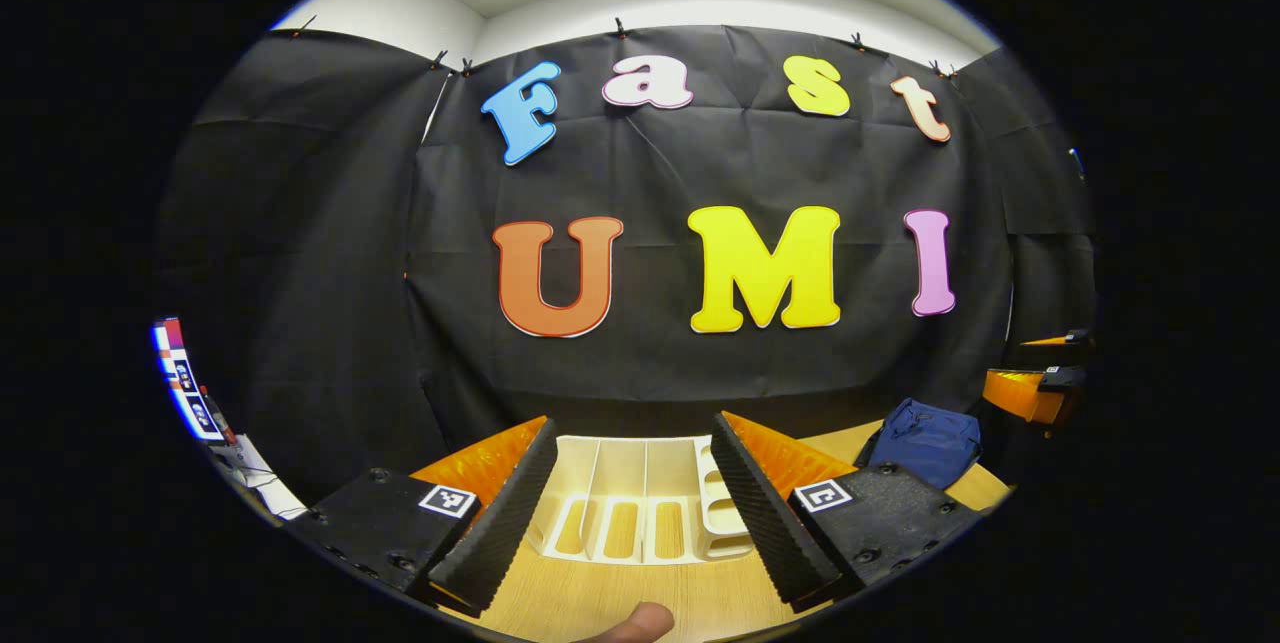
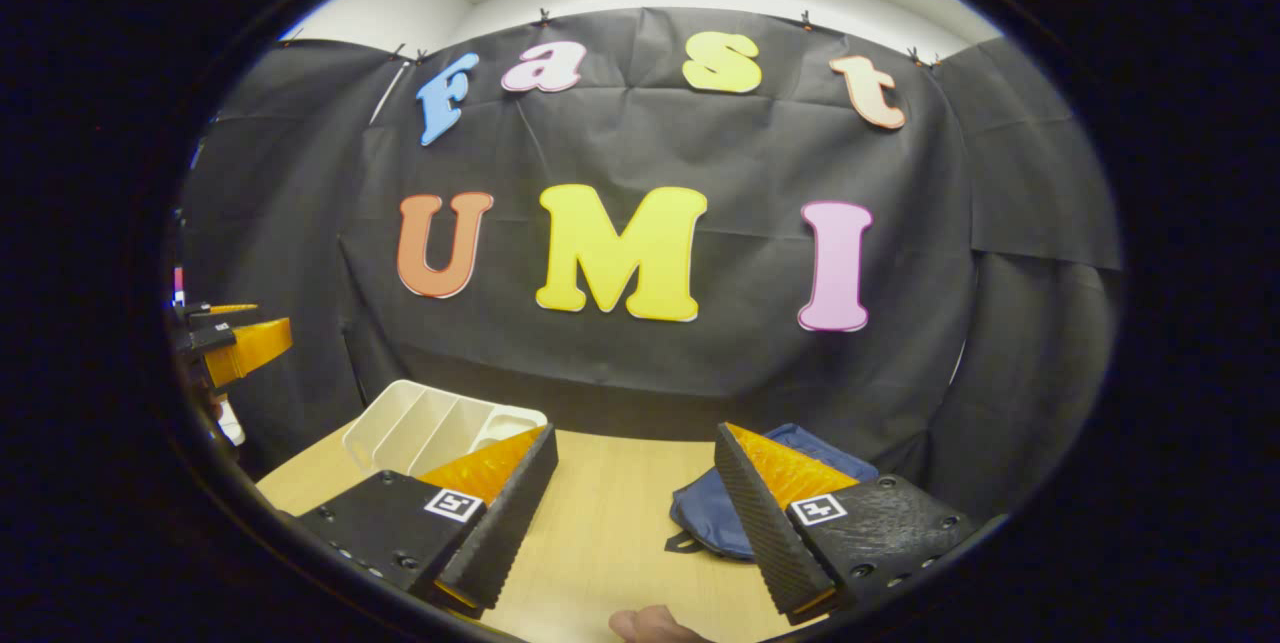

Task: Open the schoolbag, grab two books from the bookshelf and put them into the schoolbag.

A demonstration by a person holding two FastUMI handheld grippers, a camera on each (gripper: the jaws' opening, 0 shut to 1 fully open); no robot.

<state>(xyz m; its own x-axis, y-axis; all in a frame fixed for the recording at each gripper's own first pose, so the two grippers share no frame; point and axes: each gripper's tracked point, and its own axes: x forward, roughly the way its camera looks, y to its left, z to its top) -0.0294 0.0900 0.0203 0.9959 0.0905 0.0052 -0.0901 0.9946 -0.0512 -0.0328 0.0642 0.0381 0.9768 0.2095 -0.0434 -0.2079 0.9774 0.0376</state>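
both views face the wall, sharing table [image 1: 640, 593] (low, near).

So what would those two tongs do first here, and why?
Probably the right tongs move down to the bag. It lies closed-looking on the table, both tongs are open and empty, and the rack appears to hold no books.

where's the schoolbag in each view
Left gripper view: the schoolbag lies at lower right on the table, beyond the right finger of the left gripper.
Right gripper view: the schoolbag lies at lower centre-right, partly behind the right finger of the right gripper.
Shared landmark: the white bookshelf, straight ahead in the left gripper view, at lower left in the right gripper view.
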